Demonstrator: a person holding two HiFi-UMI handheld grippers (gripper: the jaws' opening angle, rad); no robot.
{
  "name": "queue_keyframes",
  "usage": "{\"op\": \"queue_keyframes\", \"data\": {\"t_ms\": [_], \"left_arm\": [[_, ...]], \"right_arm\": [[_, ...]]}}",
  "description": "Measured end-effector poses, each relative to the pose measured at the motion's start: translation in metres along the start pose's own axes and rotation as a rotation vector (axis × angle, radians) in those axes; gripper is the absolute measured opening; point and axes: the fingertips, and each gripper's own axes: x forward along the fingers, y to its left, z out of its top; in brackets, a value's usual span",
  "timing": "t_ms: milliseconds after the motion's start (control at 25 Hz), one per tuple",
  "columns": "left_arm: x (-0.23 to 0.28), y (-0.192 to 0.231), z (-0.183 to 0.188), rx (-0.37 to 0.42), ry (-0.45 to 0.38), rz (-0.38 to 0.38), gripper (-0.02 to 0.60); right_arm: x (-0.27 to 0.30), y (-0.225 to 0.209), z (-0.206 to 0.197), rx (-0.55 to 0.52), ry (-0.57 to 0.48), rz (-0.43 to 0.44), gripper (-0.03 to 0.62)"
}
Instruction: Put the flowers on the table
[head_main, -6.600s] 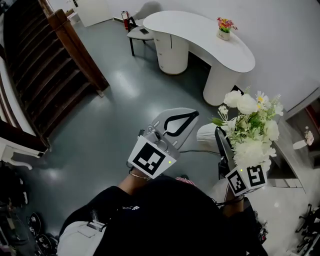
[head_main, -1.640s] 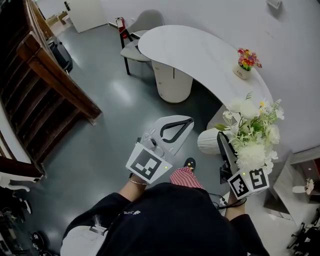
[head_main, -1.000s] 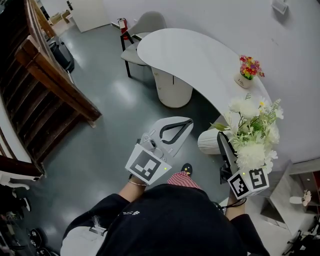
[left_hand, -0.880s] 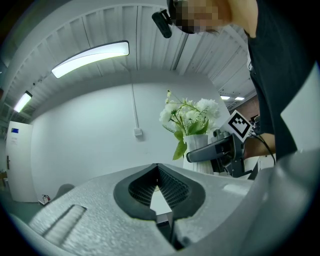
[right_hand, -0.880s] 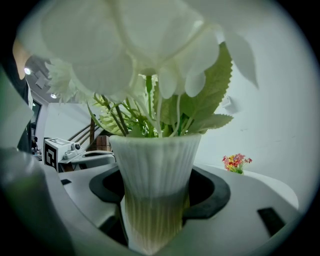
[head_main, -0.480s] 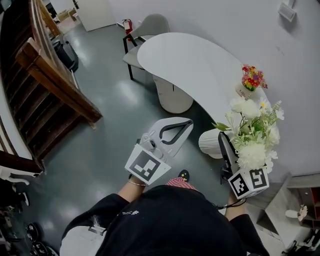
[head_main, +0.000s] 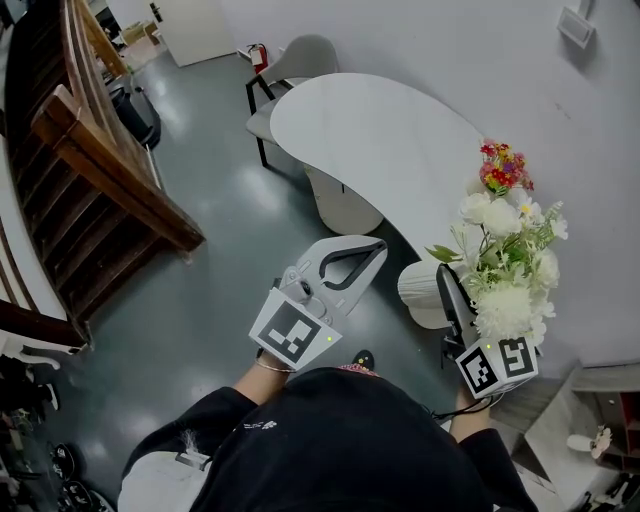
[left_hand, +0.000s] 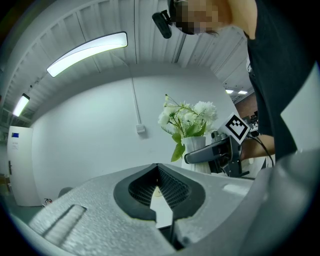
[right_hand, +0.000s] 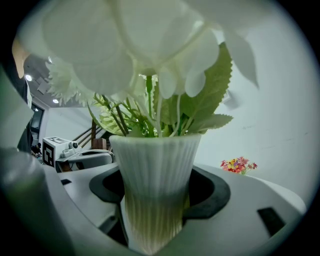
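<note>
White flowers (head_main: 503, 262) with green leaves stand in a ribbed white vase (head_main: 422, 291). My right gripper (head_main: 441, 278) is shut on that vase, carried upright in the air. In the right gripper view the vase (right_hand: 156, 187) fills the space between both pads and the blooms (right_hand: 135, 45) hang overhead. The curved white table (head_main: 378, 140) lies ahead, its near end just beyond the vase. My left gripper (head_main: 368, 245) is held out at the middle, shut and empty. In the left gripper view its jaw tips (left_hand: 157, 169) meet, with the flowers (left_hand: 187, 117) beyond.
A small pot of colourful flowers (head_main: 502, 169) stands on the table's right end by the wall. A grey chair (head_main: 296, 60) sits at the table's far side. A wooden staircase (head_main: 95, 150) runs along the left. Grey floor (head_main: 220, 270) lies below.
The table and its small flower pot have slid nearer and lower in the head view as the person walks toward them. Both grippers keep their hold and pose.
</note>
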Motion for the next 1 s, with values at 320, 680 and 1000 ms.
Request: {"op": "queue_keyframes", "data": {"t_ms": [320,680,1000], "left_arm": [[0.035,0.004,-0.003,0.0,-0.006,0.018,-0.002],[0.048,0.013,-0.007,0.019,-0.007,0.033,-0.002],[0.063,0.019,-0.015,0.017,-0.024,0.008,-0.002]], "right_arm": [[0.011,-0.031,0.001,-0.002,0.0,0.022,0.341],[0.022,-0.044,0.001,-0.015,-0.006,0.032,0.341],[0.029,-0.051,0.0,-0.032,-0.007,0.017,0.341]]}}
